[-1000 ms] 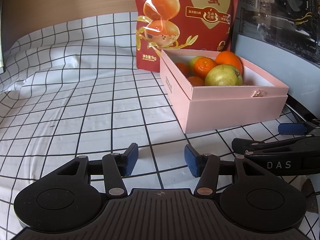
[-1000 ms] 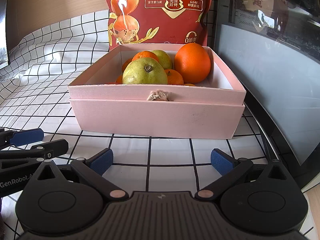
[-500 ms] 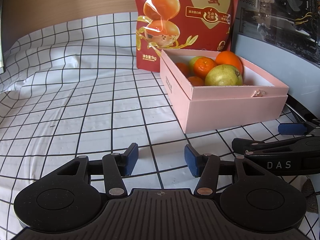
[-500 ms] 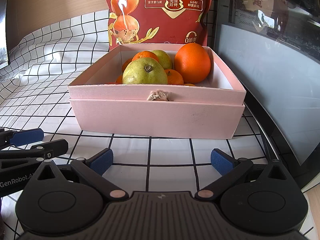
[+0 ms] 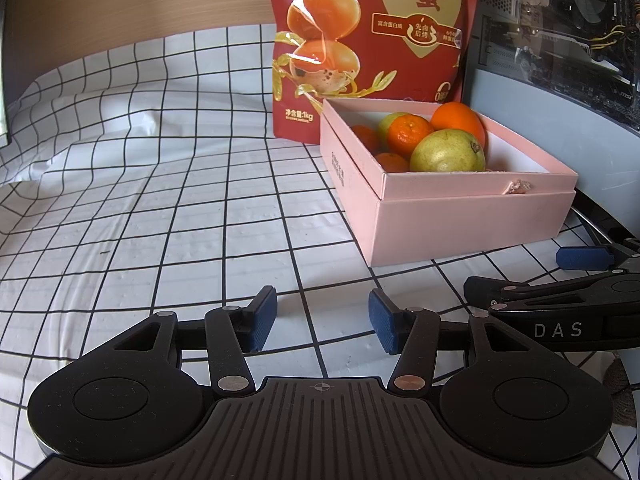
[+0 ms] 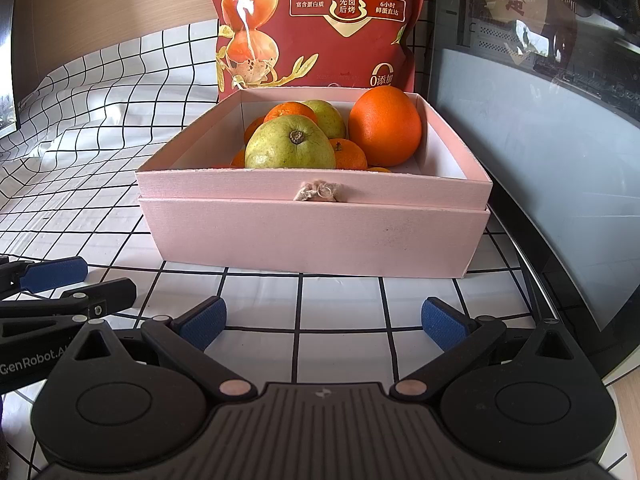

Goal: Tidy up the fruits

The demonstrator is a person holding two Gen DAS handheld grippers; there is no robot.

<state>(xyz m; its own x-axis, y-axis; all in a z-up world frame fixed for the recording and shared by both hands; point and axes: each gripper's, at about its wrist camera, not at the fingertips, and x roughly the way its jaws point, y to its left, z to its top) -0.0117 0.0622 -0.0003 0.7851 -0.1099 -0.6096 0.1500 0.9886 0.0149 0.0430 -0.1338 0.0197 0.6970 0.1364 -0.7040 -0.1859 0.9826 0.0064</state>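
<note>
Fruits are sitting piled in the pink box (image 6: pixel 312 236) at the centre of the right wrist view: a green pear (image 6: pixel 290 144) in front, a big orange (image 6: pixel 385 125) to its right, small tangerines (image 6: pixel 347 154) tucked between. They look firm, round and smooth, likely to roll or slip, so gripping across the widest middle seems wisest; the pear may bruise. The right gripper (image 6: pixel 323 322) is hovering low in frame with jaws spread wide, pinching nothing. The left gripper (image 5: pixel 322 320) is waiting over the checked surface (image 5: pixel 160 200), jaws partly spread, empty.
</note>
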